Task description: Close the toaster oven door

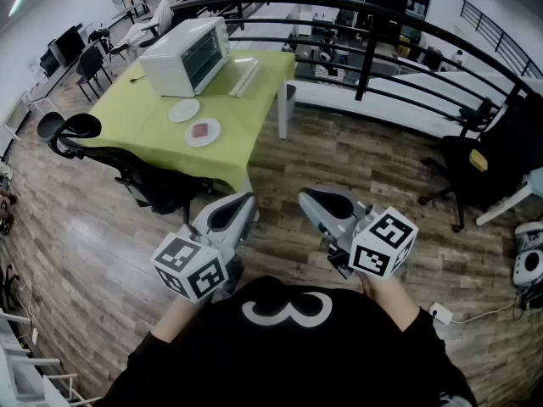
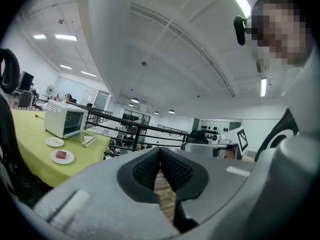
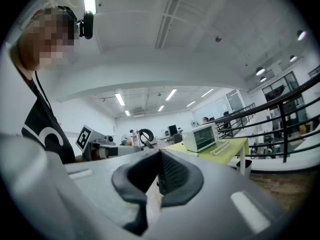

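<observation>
The oven (image 1: 187, 55) stands at the far end of the table (image 1: 246, 138), well apart from us. Its door (image 1: 245, 75) is dropped flat onto the green cloth and reaches toward the table's right edge, stopping short of it. We judge the door to be a stiff frame around glass, hinged low and light to swing. The oven is probably light enough to slide on the cloth if we shove it, so a slow lift suits better than a slam. The best place to take it looks like the free long edge, where a bar handle seems to run, though it is too small to be sure. We would get under that edge, raise it, and then press it home against the oven's front. The left gripper (image 1: 238, 203) and right gripper (image 1: 316, 198) are both held level close to our body. Each has its fingers pressed together on nothing, which would do for pushing but not for pinching the handle. Two plates (image 1: 194, 122) lie near the oven toward the table's near edge, beside the door's swing and not in it. A chair (image 1: 127, 172) crowds the table's near-left edge. The floor (image 1: 356, 168) by the right edge is open up to the railing (image 1: 399, 53), so that side gives the roomier approach.
</observation>
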`<state>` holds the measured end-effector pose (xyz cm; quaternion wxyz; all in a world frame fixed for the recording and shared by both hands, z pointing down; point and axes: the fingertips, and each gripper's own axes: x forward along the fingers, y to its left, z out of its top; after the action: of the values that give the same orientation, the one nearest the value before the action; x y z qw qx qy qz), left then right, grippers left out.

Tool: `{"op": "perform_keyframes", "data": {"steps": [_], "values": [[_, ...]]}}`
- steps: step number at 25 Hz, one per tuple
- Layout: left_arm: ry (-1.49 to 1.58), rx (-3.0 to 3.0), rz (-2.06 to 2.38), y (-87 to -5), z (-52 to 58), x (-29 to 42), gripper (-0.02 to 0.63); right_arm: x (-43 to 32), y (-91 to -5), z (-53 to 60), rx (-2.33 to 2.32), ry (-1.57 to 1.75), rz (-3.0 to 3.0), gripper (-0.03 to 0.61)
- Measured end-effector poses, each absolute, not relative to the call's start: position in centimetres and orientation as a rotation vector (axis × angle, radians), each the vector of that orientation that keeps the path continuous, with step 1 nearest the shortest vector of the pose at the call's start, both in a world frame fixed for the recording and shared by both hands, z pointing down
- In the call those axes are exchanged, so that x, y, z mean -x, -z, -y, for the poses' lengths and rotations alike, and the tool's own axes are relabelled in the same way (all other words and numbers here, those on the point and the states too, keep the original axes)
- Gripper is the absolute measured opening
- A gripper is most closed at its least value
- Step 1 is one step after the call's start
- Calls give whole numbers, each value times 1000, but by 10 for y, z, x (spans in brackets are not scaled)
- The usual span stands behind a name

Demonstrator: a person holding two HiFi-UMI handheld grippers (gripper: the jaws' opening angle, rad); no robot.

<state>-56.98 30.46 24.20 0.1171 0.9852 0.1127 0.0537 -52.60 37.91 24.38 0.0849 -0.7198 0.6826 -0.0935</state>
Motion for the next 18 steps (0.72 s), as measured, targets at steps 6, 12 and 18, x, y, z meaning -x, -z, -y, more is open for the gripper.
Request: {"op": "perform_keyframes", "data": {"steps": [6,12,18], "values": [[-169,-2879,-338,-251,-296,555,11,511,-252,-370,2165,294,-2016,2],[-194,-2862,-380,-263,-286,522,11,479,-263,-357,2201,318,-1982,2],[-205,-2849,-423,-278,-258,460,11,418,-283,-329,2238,349,-1934,2]]}}
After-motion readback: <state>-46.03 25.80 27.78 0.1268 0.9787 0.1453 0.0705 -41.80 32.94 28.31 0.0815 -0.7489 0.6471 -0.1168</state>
